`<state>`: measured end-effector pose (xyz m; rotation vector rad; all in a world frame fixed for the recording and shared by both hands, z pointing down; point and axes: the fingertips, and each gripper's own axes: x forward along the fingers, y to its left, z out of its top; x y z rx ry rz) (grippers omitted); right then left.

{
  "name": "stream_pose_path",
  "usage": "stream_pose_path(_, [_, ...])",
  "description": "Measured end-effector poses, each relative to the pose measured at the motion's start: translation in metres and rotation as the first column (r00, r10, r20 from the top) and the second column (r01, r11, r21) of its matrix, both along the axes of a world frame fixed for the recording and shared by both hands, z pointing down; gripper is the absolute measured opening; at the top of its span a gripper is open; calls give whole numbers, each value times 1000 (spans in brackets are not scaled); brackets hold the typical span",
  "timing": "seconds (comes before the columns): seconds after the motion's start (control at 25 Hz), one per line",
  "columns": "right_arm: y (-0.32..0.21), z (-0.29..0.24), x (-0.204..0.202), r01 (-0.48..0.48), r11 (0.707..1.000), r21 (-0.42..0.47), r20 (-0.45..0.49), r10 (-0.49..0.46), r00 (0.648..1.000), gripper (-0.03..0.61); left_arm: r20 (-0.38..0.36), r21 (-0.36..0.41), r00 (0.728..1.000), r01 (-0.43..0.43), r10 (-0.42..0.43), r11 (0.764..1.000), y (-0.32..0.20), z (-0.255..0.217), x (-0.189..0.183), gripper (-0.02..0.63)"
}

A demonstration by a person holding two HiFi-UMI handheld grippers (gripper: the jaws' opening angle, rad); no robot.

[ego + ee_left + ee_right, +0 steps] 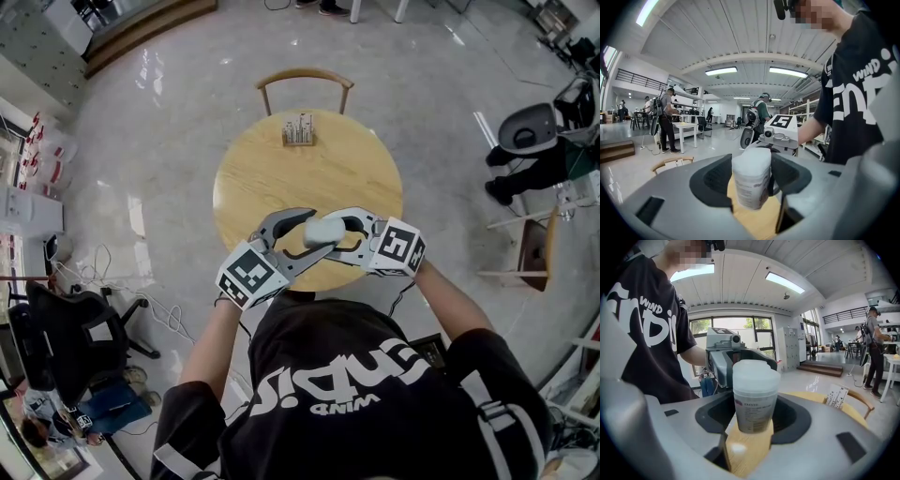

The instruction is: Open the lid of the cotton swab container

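A white cotton swab container (323, 230) with a frosted lid hangs upright above the near edge of the round wooden table (272, 169). My right gripper (343, 234) is shut on its labelled body (753, 408), with the lid standing clear above the jaws. From the opposite side my left gripper (307, 234) closes around the container (751, 176) higher up, at the level of the lid. In both gripper views the container fills the space between the jaws. The other gripper's marker cube shows right behind it in each gripper view.
A small holder with upright sticks (298, 131) stands at the table's far side. A wooden chair (305, 80) is behind the table. A black office chair (66, 337) and cables lie on the floor at the left. Other people work at desks further off.
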<state>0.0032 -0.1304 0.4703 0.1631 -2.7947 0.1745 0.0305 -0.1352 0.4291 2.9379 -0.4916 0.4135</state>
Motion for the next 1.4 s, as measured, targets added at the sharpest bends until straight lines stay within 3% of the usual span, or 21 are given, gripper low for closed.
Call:
stream_pose_path(0.12, [2,2,-1,4,1000,-7,-2,-4,1000,215,11,-11,1000,0,0,1000,2,3,-2,250])
stream_pose_path(0.4, [5,3,-4,0,1000,-21,9,0,1000,215,-38,18,999,16,-15,1000,1,-1,-3,250])
stream_pose_path(0.72, [6,4,-9,4,1000,-26,9,-3,1000,215,-27,-23,999,22,-22,1000,1,0,-7,256])
stream_pose_path(0.88, [8,11,-10,-3,1000,17,-28,4,1000,213,-85,-133,996,28,-39,991,0,0,-7,255])
stream_pose_path(1.12, [14,21,-10,-2,1000,28,-67,4,998,212,-81,-249,996,16,-37,968,2,7,-6,256])
stream_pose_path(1.4, [20,30,-9,13,999,35,-102,-9,995,210,-112,-438,990,29,-86,898,0,14,-8,256])
